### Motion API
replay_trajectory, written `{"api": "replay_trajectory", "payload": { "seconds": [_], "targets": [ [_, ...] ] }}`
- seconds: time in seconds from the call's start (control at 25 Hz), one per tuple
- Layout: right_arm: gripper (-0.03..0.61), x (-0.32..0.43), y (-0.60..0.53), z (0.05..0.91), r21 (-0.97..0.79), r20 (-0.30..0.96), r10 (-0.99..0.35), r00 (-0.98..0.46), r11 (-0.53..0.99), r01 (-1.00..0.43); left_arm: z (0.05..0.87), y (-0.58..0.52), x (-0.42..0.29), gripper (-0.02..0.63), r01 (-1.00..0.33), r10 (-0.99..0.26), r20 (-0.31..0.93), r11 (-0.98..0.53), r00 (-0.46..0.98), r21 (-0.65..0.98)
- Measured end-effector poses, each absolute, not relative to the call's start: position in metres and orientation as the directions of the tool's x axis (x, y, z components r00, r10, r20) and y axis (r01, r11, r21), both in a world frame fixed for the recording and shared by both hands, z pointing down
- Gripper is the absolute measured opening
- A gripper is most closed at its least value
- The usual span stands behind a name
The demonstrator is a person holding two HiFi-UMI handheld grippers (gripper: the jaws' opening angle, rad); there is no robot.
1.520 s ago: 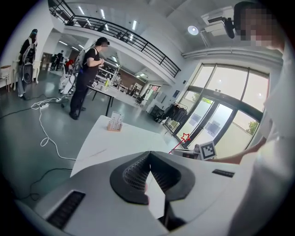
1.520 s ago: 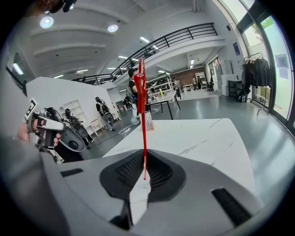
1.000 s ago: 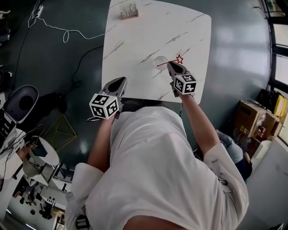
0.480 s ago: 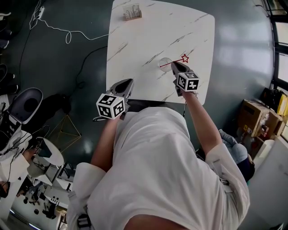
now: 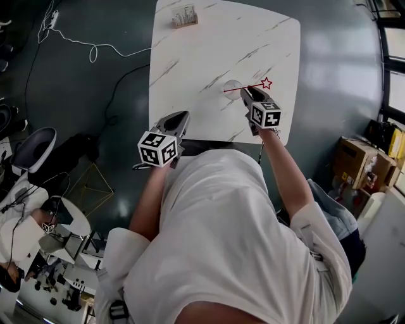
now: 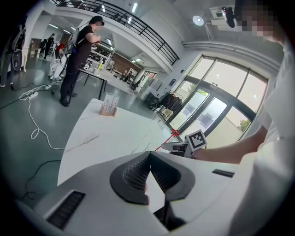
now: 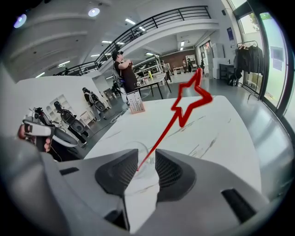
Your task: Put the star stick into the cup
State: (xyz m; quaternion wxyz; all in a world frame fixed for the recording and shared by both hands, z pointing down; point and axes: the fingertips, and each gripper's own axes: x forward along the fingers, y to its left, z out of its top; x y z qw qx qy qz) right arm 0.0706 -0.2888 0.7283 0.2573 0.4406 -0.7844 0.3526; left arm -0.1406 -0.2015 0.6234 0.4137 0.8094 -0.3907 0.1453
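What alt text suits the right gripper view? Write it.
A red star stick rises slanting from between the parted jaws of the right hand-held gripper, its lower end before a clear cup on a white marble table.

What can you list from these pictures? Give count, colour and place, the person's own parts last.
table: one, white marbled, centre.
cup: one, clear, on the table's near right part.
star stick: one, red, slanting over the cup, lower end seen between the right jaws.
small stand: one, pale, table's far left corner.
cable: one, white, floor left of the table.
boxes: at least two, brown, floor at right.
left hand-held gripper: one, grey, jaws together, empty, near table edge.
right hand-held gripper: one, grey, jaws apart, beside the cup.
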Motion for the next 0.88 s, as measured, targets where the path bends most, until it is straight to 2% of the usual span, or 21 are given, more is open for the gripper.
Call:
{"api": "replay_trajectory", "payload": {
  "seconds": [0.48, 0.56, 0.88],
  "targets": [
    [0.114, 0.088, -0.276, 0.699, -0.247, 0.712, -0.555, -0.43, 0.376, -0.893, 0.629, -0.197, -0.129, 0.014, -0.7, -0.48, 0.514, -0.415, 0.711, 0.581],
    [0.083, 0.089, -0.272, 0.688, -0.233, 0.696, -0.577, -0.426, 0.38, -0.895, 0.63, -0.196, -0.128, 0.014, -0.691, -0.478, 0.504, -0.422, 0.72, 0.587],
    [0.041, 0.089, -0.261, 0.645, -0.162, 0.646, -0.641, -0.414, 0.415, -0.895, 0.63, -0.191, -0.131, 0.014, -0.684, -0.474, 0.496, -0.445, 0.727, 0.578]
  ]
}}
